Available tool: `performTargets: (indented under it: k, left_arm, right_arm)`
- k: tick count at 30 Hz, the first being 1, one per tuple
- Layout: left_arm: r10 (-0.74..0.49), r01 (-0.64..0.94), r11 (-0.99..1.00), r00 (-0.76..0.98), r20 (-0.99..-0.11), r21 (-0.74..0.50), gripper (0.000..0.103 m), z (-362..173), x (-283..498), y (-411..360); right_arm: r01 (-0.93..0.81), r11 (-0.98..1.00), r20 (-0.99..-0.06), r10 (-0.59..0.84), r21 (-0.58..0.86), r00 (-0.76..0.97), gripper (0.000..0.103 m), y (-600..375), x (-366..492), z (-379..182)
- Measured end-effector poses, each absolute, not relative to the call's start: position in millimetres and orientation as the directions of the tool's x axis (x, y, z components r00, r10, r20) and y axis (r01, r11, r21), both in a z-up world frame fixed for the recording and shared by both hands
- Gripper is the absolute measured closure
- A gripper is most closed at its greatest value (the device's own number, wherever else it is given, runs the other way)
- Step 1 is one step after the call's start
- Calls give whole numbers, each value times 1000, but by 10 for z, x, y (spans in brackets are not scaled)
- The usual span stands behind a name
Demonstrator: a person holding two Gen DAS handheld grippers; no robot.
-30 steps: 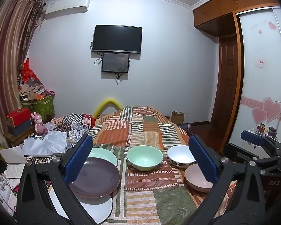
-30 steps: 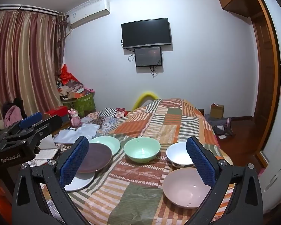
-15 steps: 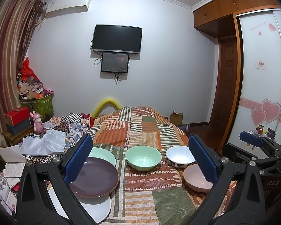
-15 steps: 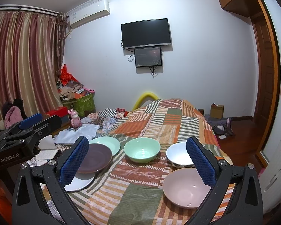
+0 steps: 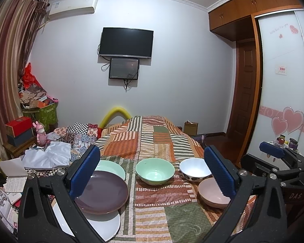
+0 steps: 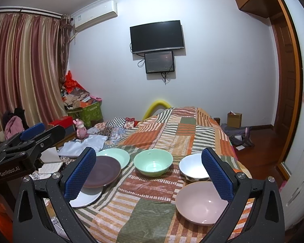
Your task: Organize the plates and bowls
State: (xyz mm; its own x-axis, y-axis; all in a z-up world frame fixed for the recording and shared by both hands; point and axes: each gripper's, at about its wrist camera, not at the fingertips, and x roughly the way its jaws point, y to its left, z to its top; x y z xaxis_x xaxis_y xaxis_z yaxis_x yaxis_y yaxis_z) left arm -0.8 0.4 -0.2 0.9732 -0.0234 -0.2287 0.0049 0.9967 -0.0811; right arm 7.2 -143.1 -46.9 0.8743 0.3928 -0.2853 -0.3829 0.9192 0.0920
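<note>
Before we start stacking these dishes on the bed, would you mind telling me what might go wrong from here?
1. The white plate lies at the left edge of the quilt, partly under the purple plate; lifting the purple one carelessly may nudge it off.
2. The pink bowl sits near the right edge, so a push could tip it over.
3. The quilt looks soft, so stacked bowls may wobble.

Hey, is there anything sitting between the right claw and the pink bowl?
Nothing visible. The right claw hangs open above the quilt, and the pink bowl sits just ahead of its right finger, with only bare quilt around it.
</note>
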Motion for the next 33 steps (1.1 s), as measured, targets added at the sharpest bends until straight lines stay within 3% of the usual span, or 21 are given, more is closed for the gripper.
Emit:
performTargets:
  k: [33]
  left_arm:
    - [-26,2,995,972,-233,-100,0,-26,9,37]
  right_arm:
    - [-386,918,-298,396,95,869,0,-1435,109,-471]
